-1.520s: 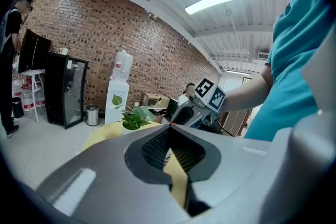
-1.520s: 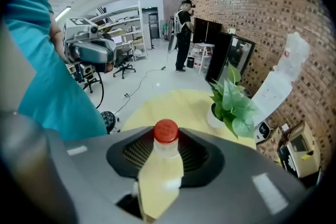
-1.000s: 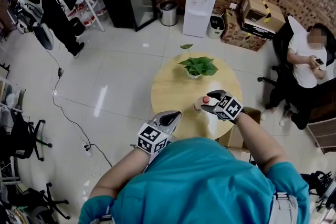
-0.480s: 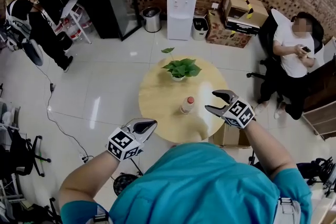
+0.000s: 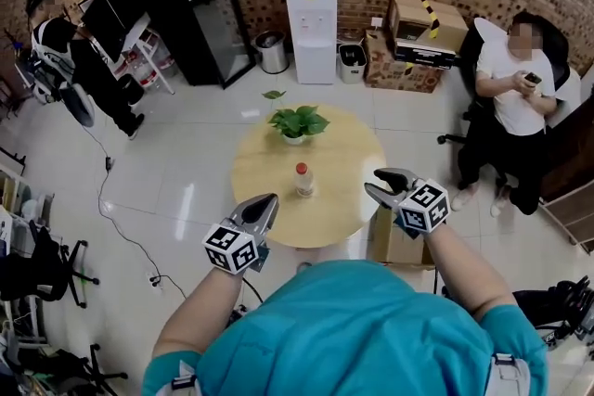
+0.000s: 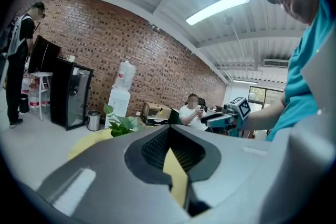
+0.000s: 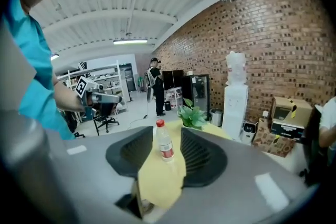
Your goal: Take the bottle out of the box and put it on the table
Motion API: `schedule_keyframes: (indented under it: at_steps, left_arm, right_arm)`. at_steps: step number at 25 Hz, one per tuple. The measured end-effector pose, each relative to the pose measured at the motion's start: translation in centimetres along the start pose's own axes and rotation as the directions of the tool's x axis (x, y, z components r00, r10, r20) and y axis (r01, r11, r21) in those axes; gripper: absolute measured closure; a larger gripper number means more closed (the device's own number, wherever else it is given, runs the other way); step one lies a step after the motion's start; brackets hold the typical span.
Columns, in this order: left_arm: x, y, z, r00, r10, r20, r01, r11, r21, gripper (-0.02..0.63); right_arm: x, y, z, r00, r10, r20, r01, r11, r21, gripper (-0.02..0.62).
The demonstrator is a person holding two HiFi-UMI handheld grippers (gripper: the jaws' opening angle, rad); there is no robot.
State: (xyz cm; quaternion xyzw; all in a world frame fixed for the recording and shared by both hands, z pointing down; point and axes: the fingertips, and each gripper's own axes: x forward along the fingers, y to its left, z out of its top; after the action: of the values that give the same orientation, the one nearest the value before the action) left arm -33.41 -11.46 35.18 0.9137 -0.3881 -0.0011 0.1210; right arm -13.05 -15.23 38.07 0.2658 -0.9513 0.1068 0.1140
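My right gripper (image 5: pixel 386 183) hangs just off the round table's (image 5: pixel 264 185) edge. Its jaws are partly apart and have just been closing, with nothing between them. My left gripper (image 5: pixel 259 210), jaws together and empty, hovers at the table's near rim. The bottle (image 5: pixel 303 180) stands upright near the table's middle, apart from both.

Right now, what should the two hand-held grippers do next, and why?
Probably just lower both to rest. The bottle already stands upright on the round table, touched by neither the left hand-held gripper nor the right hand-held gripper, whose jaws have just been closing on nothing.
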Motion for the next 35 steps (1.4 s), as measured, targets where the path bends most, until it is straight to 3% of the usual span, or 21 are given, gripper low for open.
schedule_keyframes:
  at_steps: [3, 6, 10, 15, 21, 27, 30, 35]
  left_arm:
    - [2.1, -4.6, -3.7, 0.999, 0.034, -0.016, -0.034, 0.999, 0.032, 0.606]
    - [2.8, -8.2, -5.1, 0.998, 0.054, -0.034, -0.053, 0.997, 0.053, 0.606]
    - [-0.1, -12.1, -5.3, 0.998, 0.054, -0.037, -0.052, 0.996, 0.072, 0.606]
    - [-2.6, -17.8, -9.1, 0.997, 0.076, -0.025, -0.073, 0.991, 0.113, 0.606]
    - [-12.5, -16.7, -8.8, 1.0, 0.015, 0.023, -0.017, 0.992, 0.124, 0.606]
    - [-26.9, -17.2, -8.8, 0.993, -0.115, 0.036, 0.109, 0.984, 0.138, 0.606]
    - [-30.6, -18.1, -8.3, 0.984, -0.176, 0.031, 0.17, 0.975, 0.144, 0.606]
    - [-35.2, -20.6, -7.2, 0.975, -0.219, 0.049, 0.21, 0.968, 0.14, 0.606]
  right_arm:
    - [-4.3, -1.7, -4.2, 0.999, 0.032, 0.042, -0.032, 0.999, 0.01, 0.501]
    - [-7.1, -2.6, -6.8, 0.997, 0.041, 0.059, -0.043, 0.999, 0.031, 0.594]
    - [-8.9, 0.3, -8.4, 0.997, 0.039, 0.07, -0.044, 0.996, 0.078, 0.594]
    - [-13.2, 3.8, -12.6, 0.991, 0.057, 0.118, -0.065, 0.996, 0.067, 0.594]
    - [-11.7, 12.9, -12.4, 0.993, -0.019, 0.117, 0.011, 0.997, 0.07, 0.594]
    - [-8.4, 28.0, -11.6, 0.985, -0.129, 0.114, 0.12, 0.989, 0.083, 0.594]
    - [-7.9, 33.2, -10.7, 0.981, -0.15, 0.121, 0.139, 0.986, 0.092, 0.594]
    - [-8.8, 40.2, -9.3, 0.983, -0.144, 0.114, 0.139, 0.989, 0.054, 0.594]
